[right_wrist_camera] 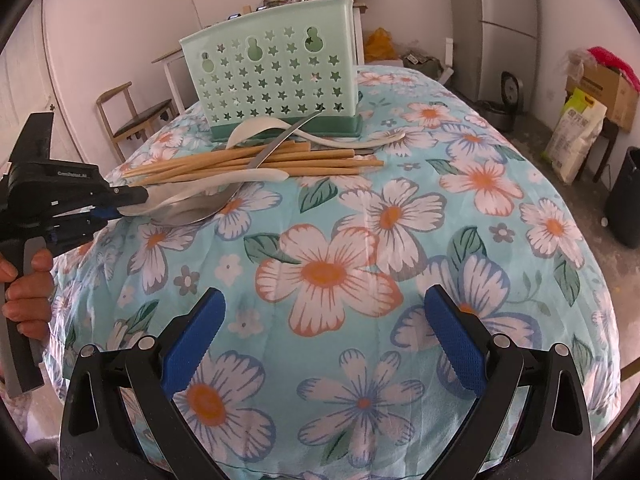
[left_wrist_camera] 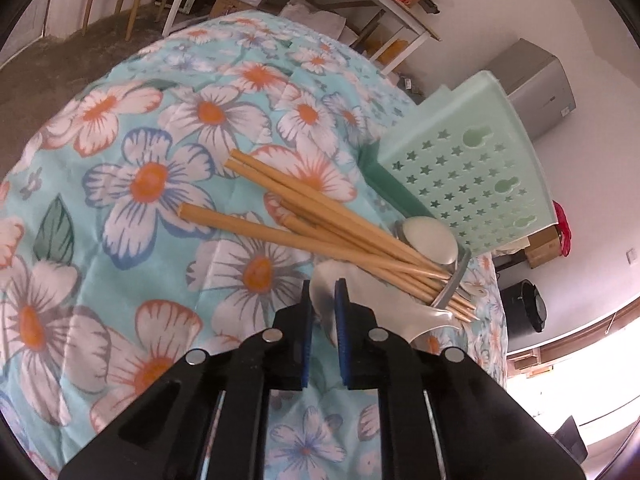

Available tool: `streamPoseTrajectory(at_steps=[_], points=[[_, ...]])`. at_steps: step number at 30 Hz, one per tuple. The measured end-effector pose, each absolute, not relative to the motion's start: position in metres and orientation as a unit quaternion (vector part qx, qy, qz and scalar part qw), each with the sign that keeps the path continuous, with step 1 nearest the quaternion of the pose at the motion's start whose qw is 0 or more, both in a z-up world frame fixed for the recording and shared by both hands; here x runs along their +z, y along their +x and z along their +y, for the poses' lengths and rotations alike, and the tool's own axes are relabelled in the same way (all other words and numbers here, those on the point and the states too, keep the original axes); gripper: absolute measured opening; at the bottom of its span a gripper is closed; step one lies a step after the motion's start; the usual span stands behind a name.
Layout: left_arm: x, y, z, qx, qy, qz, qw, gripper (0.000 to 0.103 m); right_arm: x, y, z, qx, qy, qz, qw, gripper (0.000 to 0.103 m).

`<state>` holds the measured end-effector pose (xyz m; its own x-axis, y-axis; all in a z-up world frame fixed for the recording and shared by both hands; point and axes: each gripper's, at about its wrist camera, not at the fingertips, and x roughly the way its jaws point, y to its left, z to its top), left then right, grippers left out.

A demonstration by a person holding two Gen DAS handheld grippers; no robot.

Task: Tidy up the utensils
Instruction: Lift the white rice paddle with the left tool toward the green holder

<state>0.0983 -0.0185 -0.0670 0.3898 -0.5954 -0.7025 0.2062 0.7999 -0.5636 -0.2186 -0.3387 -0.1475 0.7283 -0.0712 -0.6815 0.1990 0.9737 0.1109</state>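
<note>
left gripper (left_wrist_camera: 324, 304): my jaws are clamped on the white spoon (left_wrist_camera: 320, 292) at the pile's near end
right gripper (right_wrist_camera: 324, 332): my jaws are wide apart over bare flowered cloth (right_wrist_camera: 400, 240)
chopsticks (right_wrist_camera: 256, 164): heaped just before the green holder (right_wrist_camera: 272, 76)
open room: cloth clear toward the right edge

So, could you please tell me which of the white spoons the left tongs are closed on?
The nearest white spoon, lying bowl-first toward the left tongs, its bowl pinched between their pads. The other white spoon lies untouched against the holder.
</note>
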Motion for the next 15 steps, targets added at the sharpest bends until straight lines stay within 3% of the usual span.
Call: streamPoseTrajectory(at_steps=[15], points=[[-0.007,0.063,-0.018,-0.306,-0.177,0.409,0.841,0.002,-0.152,-0.221,-0.334,-0.072,0.062,0.352,0.931,0.095]])
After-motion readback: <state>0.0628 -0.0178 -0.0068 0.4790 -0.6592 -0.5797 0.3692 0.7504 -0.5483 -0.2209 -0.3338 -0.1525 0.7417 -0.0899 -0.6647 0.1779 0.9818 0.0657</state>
